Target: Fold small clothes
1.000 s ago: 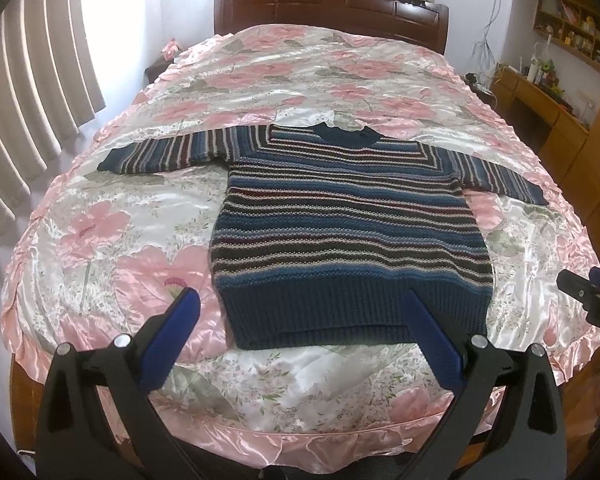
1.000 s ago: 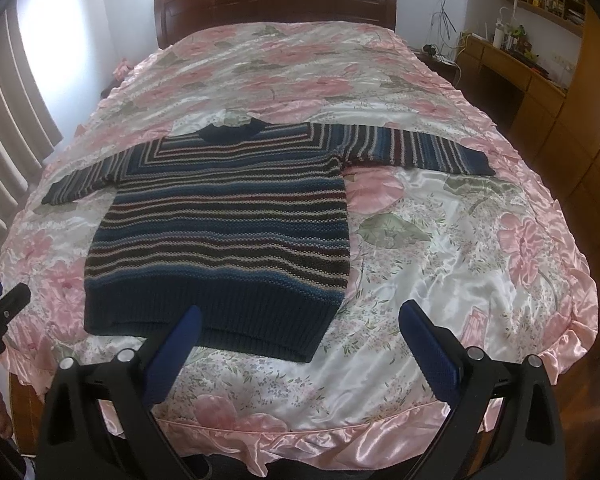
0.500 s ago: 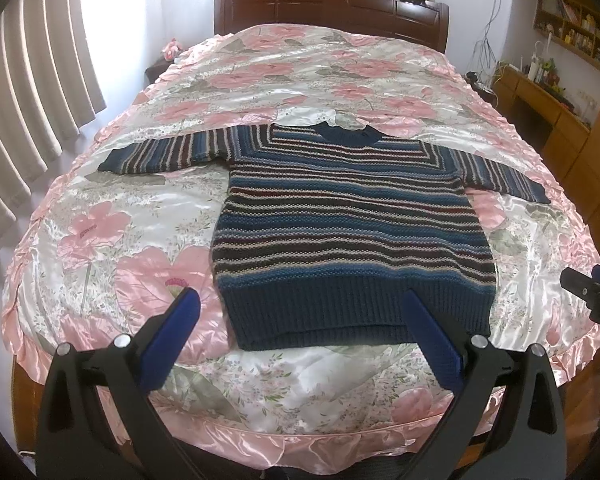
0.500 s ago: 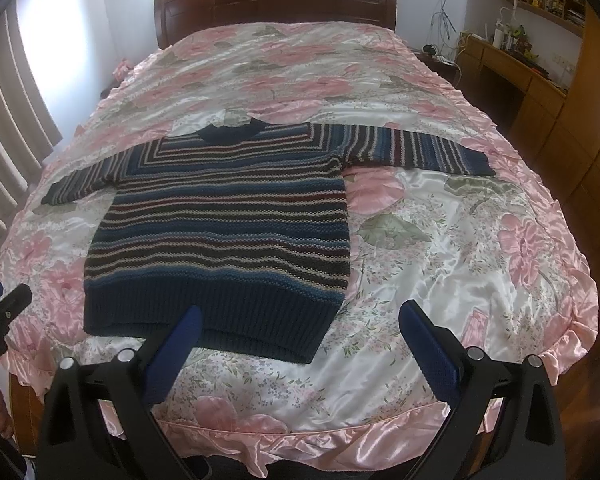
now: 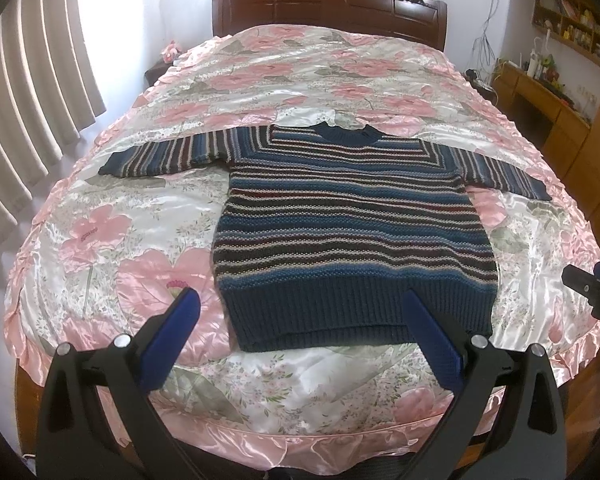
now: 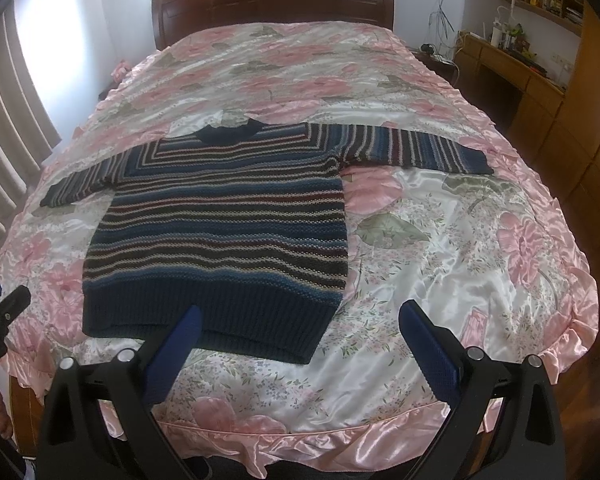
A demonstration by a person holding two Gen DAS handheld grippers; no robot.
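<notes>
The sweater (image 5: 352, 232) lies flat and face up on the bed (image 5: 100, 240), hem toward the foot edge, neck toward the headboard (image 5: 328, 8), both sleeves spread sideways toward the side edges. Its long axis, sleeve to sleeve, runs across the bed, parallel to the foot edge.

Both tongs hover off the foot edge, clear of the cloth. The left tongs (image 5: 300, 328) are released, empty, and face the hem almost squarely. The right tongs (image 6: 296, 332) are also released and empty, with most of the sweater off to their left; only the hem's right corner falls between their fingers.

Judgement: each tongs is nearer the sleeve on its own side, so a sleeve-in fold suits one tongs per sleeve.
</notes>
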